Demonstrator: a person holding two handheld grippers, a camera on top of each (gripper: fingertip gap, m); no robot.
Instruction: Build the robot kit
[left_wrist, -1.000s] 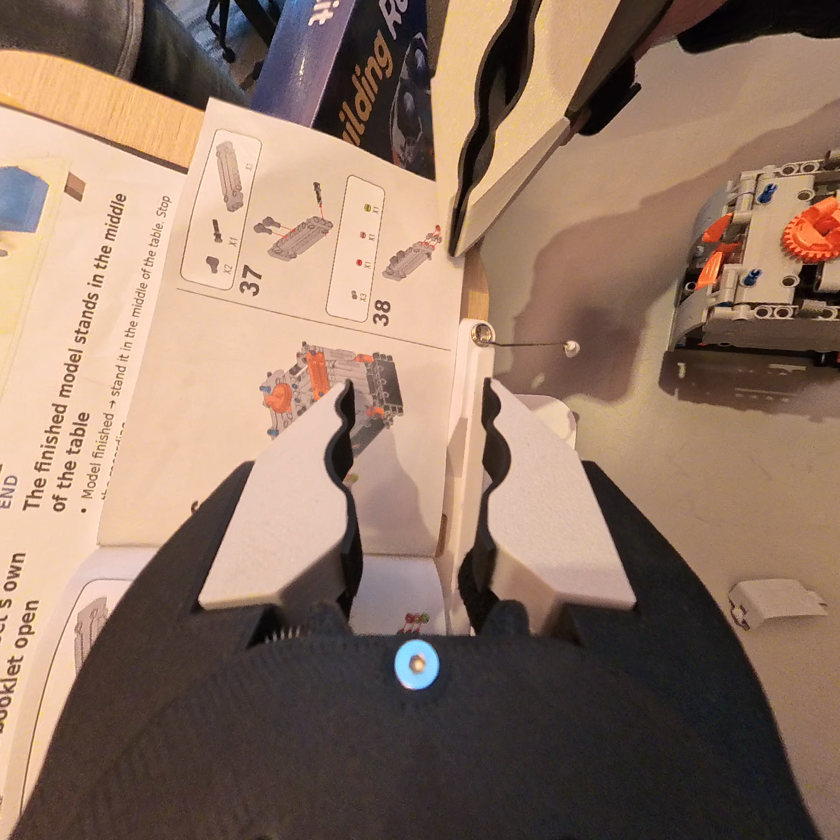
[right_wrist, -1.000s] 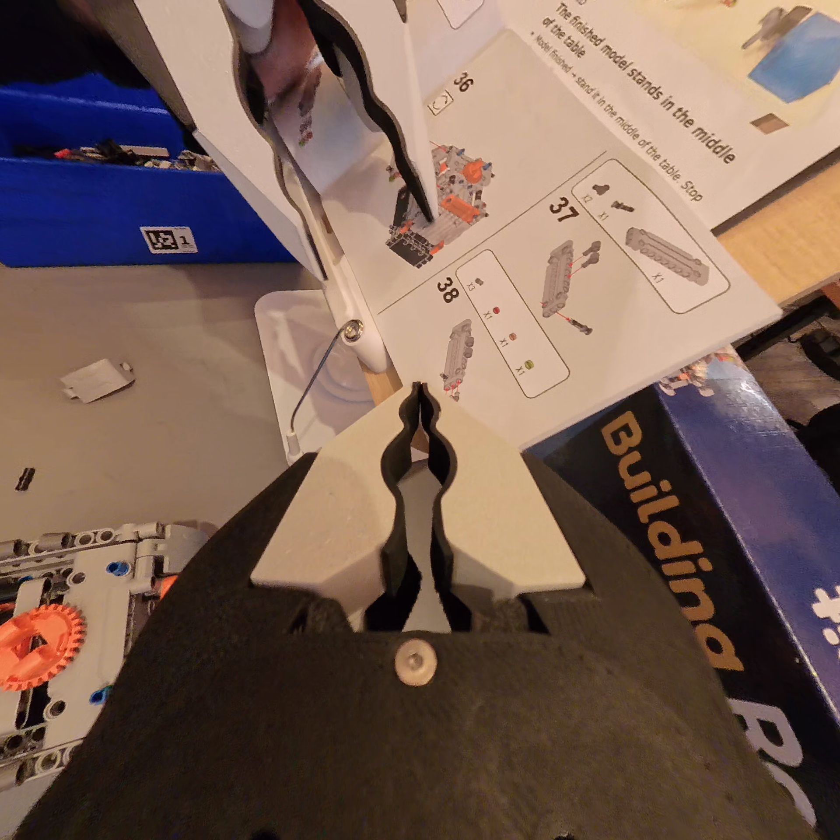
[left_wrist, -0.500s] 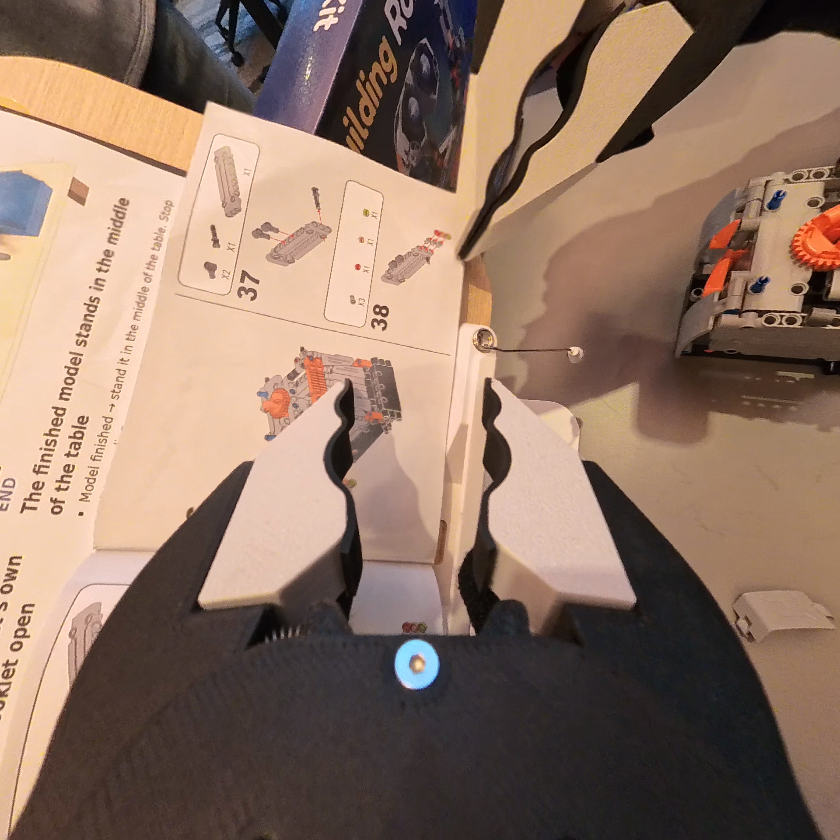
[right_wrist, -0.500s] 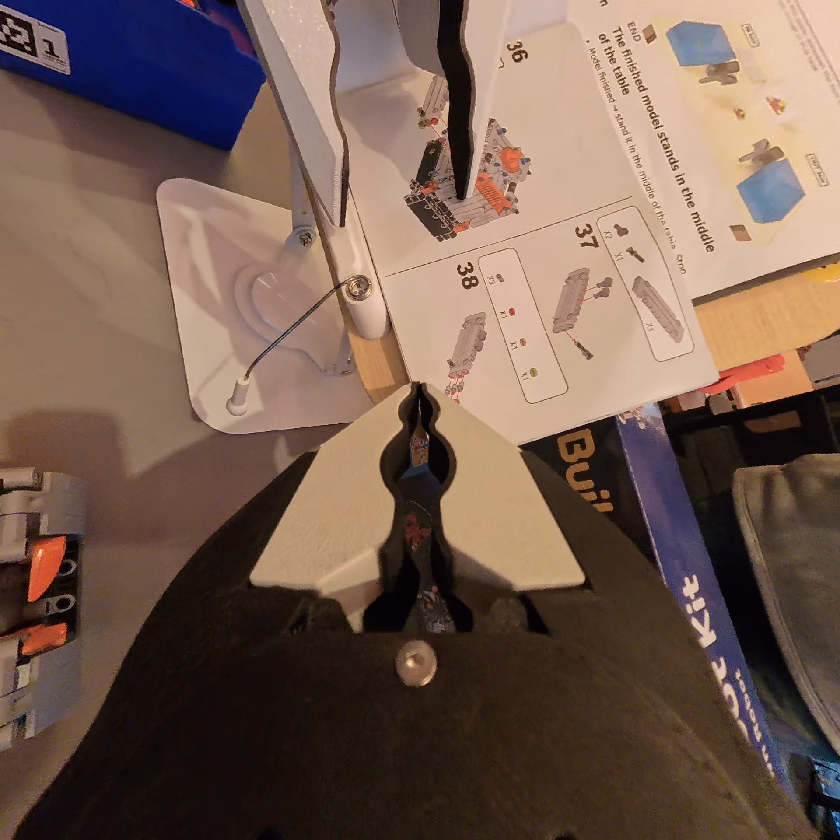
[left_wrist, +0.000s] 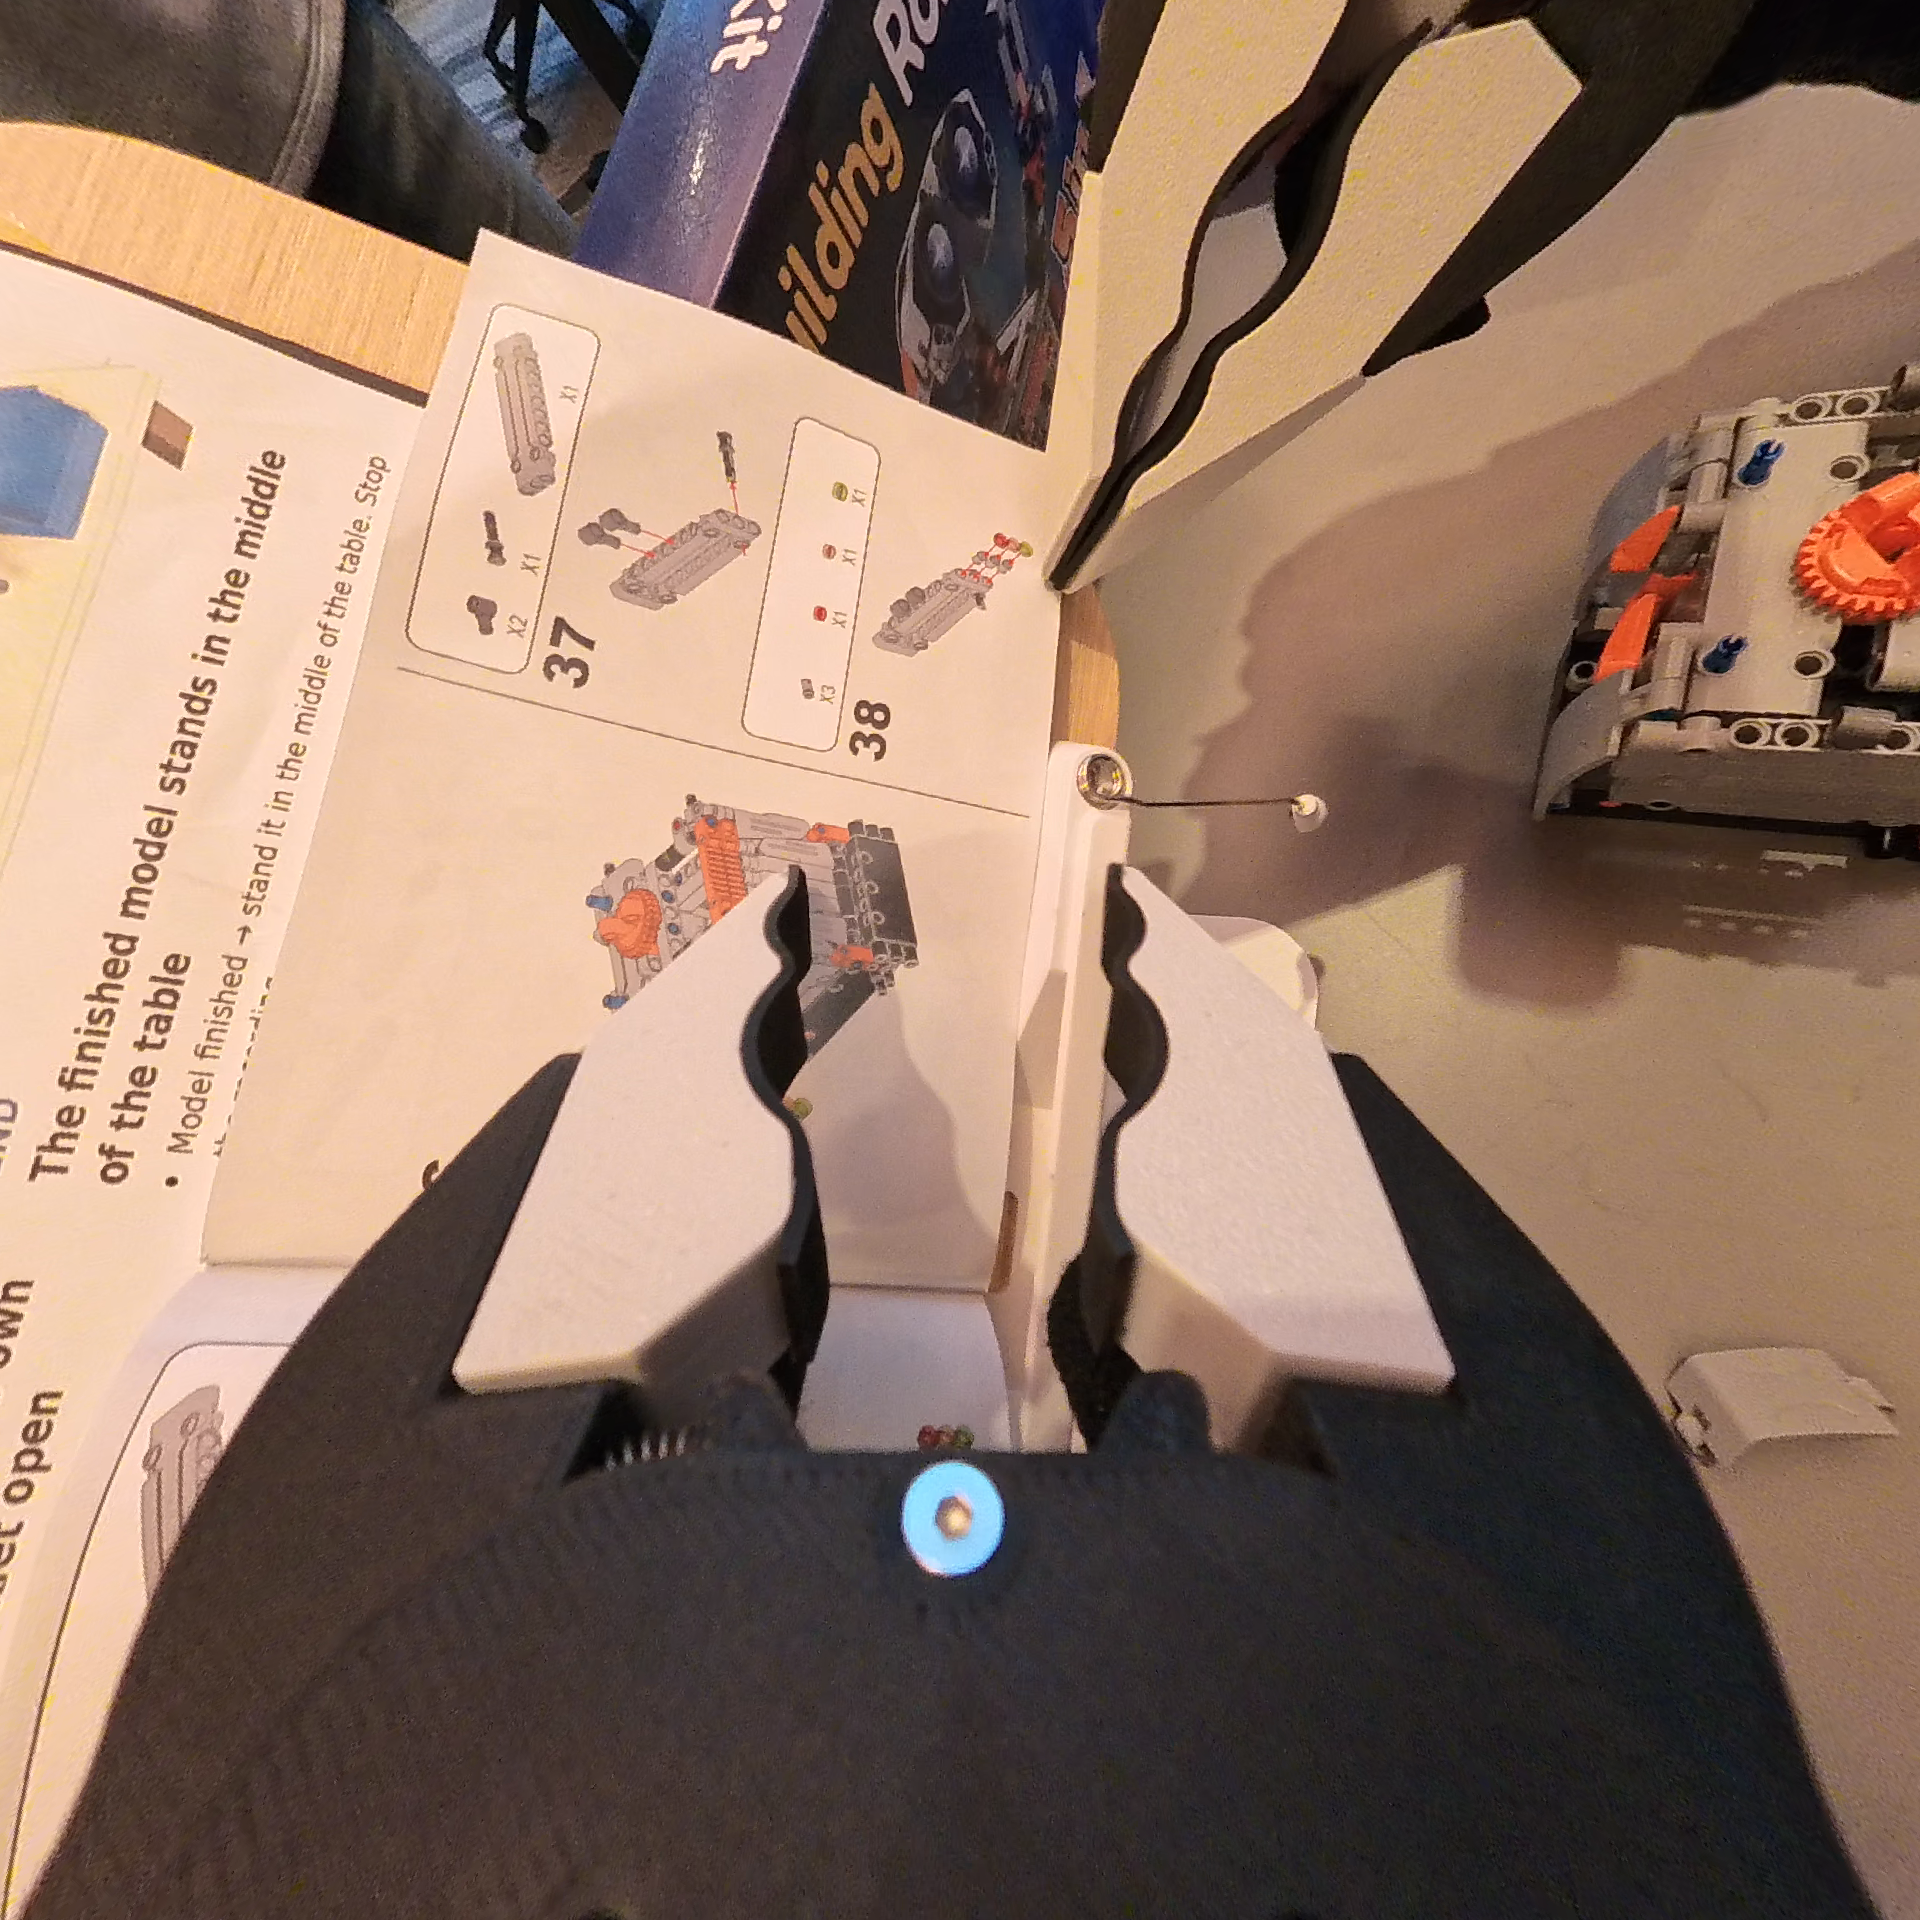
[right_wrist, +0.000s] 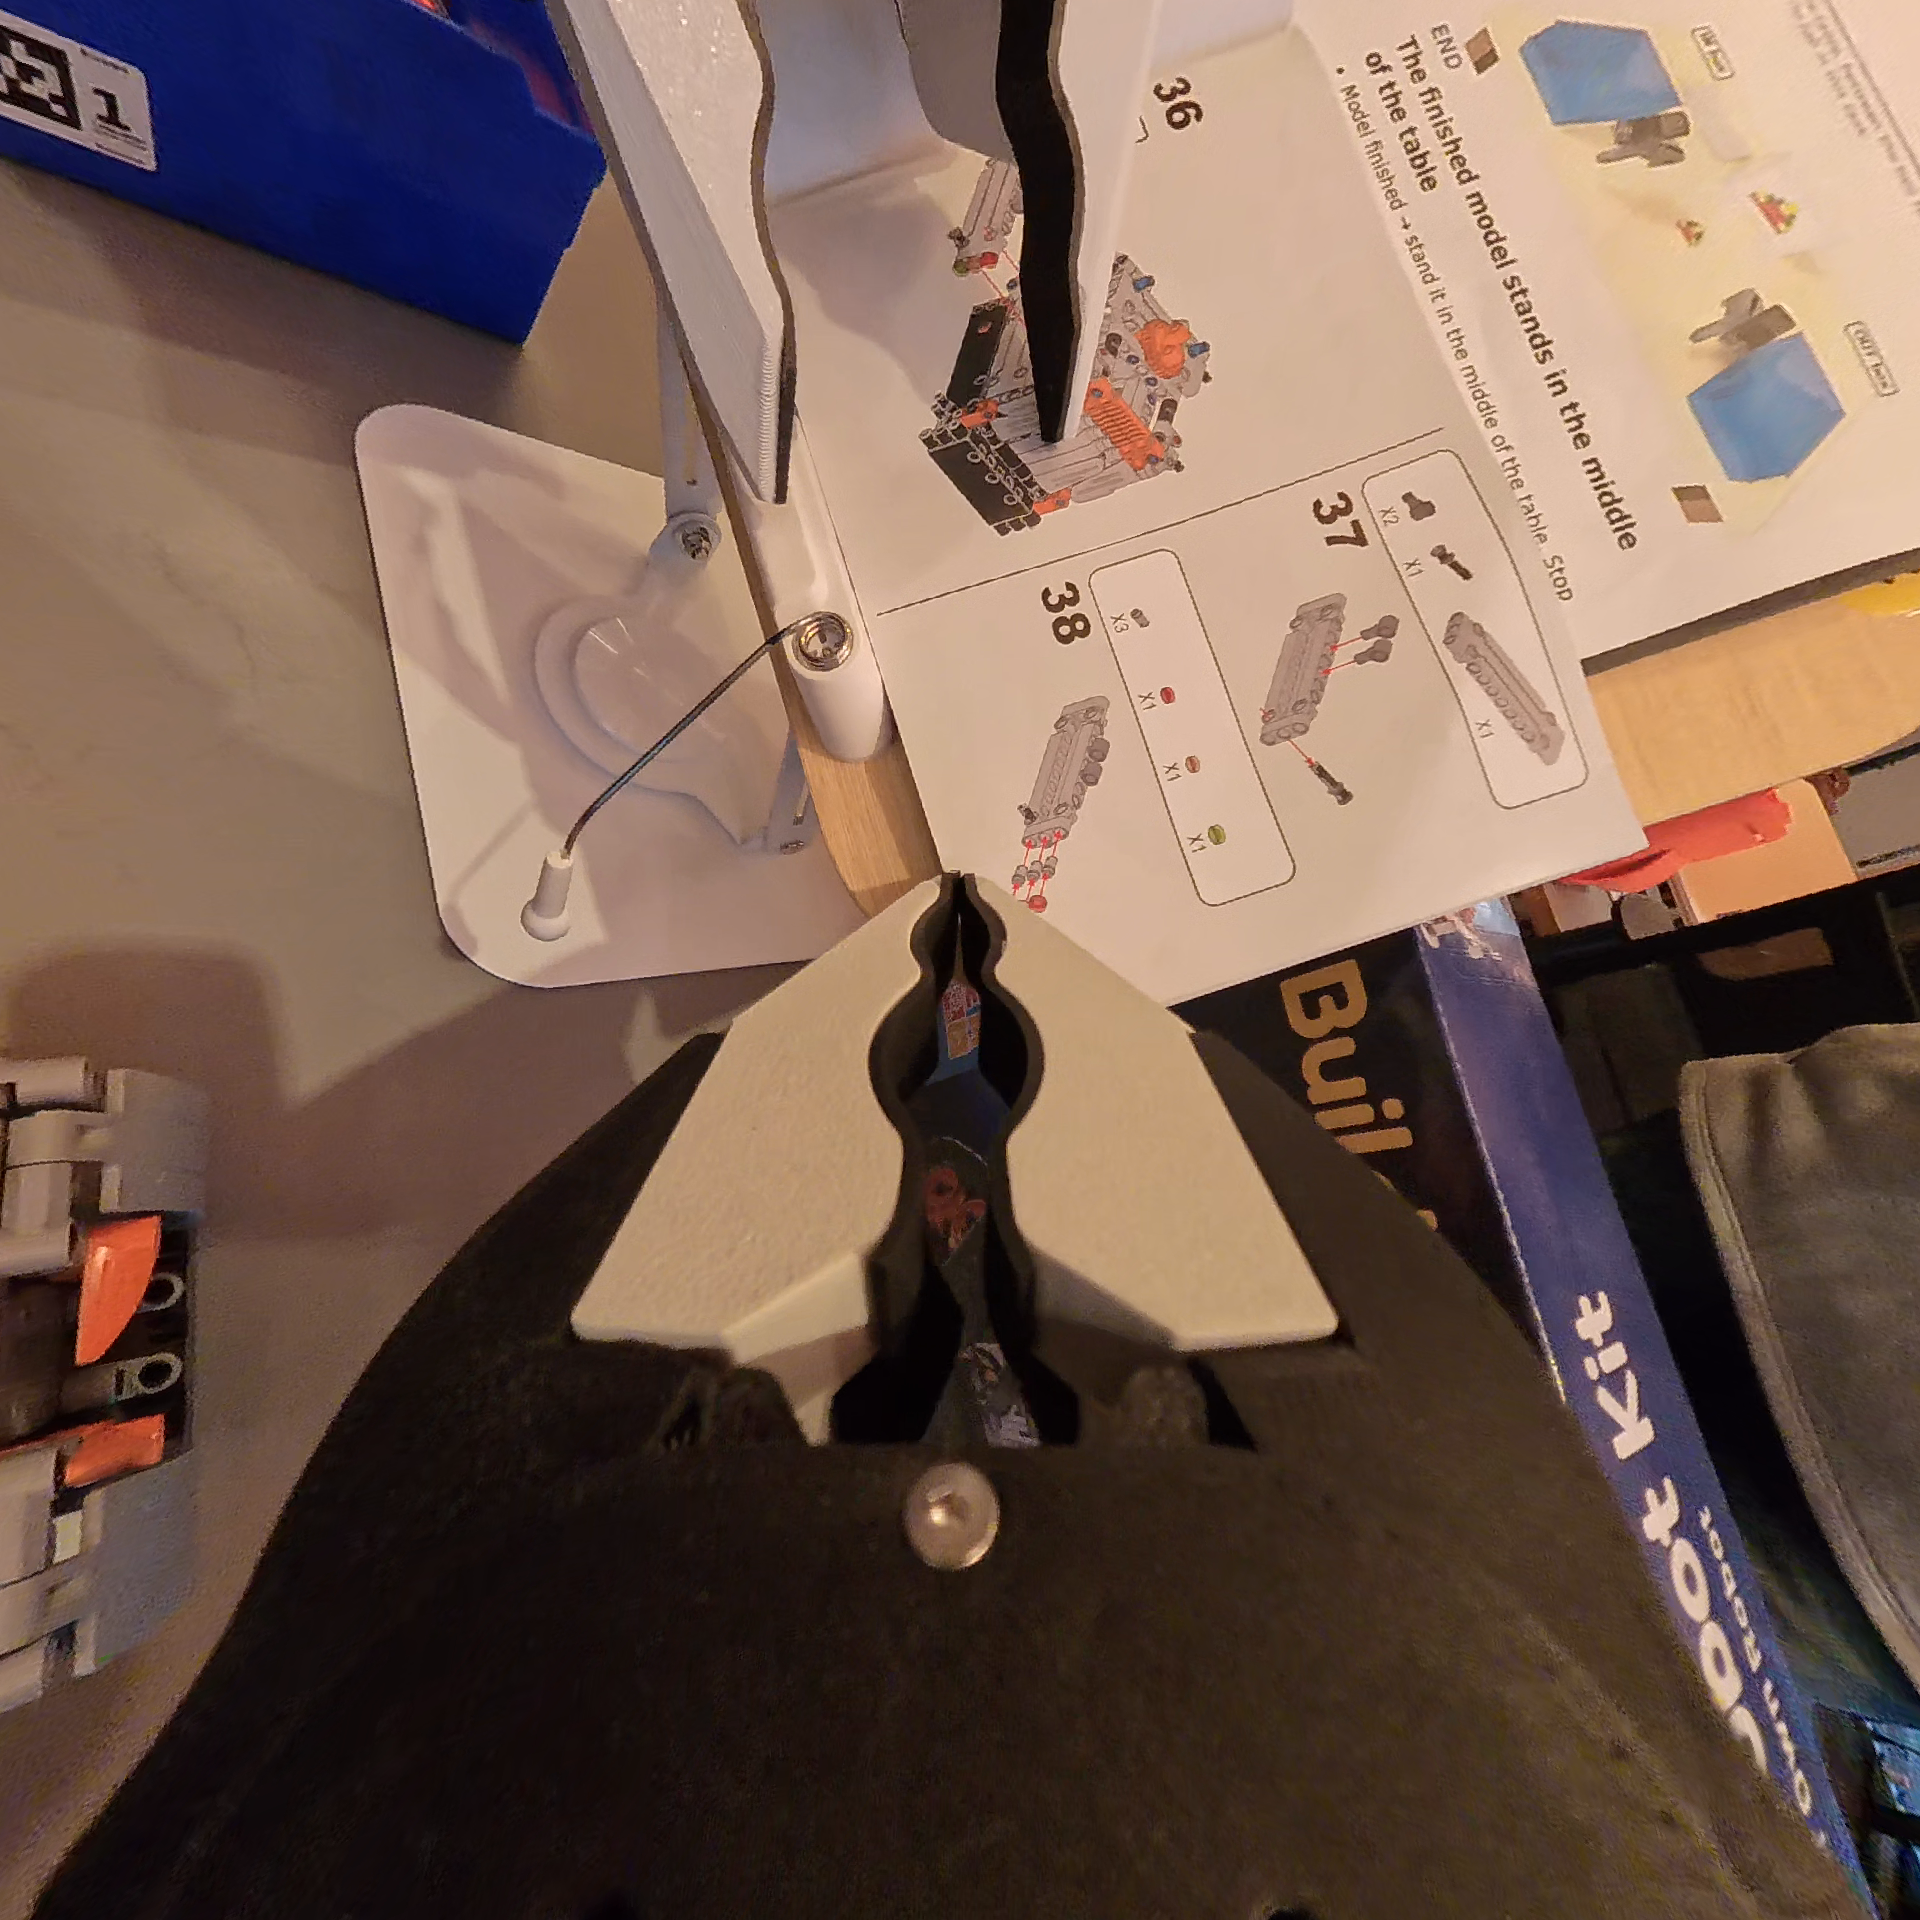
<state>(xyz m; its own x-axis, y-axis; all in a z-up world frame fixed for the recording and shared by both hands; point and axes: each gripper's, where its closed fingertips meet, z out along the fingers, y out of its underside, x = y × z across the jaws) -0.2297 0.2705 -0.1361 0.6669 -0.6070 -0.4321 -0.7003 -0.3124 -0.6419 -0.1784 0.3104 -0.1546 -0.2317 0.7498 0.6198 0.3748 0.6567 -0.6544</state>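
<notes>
Left wrist view shows the left gripper (left_wrist: 951, 904) with its jaws wide apart, straddling the right edge of an open instruction booklet (left_wrist: 727, 675) and the white arm of the book stand (left_wrist: 1075, 935) that props it; whether the pads touch paper cannot be told. Opposite, the right gripper (right_wrist: 961, 883) has its jaws pressed together, empty, its tip just beside the booklet's near corner above a dark blue kit box (right_wrist: 1558, 1299). A partly built grey and orange brick model (left_wrist: 1745, 644) sits well apart on the grey table (left_wrist: 1507, 1195), with a loose grey panel (left_wrist: 1777, 1418) nearby. A blue bin (right_wrist: 312, 135) stands farther back.
</notes>
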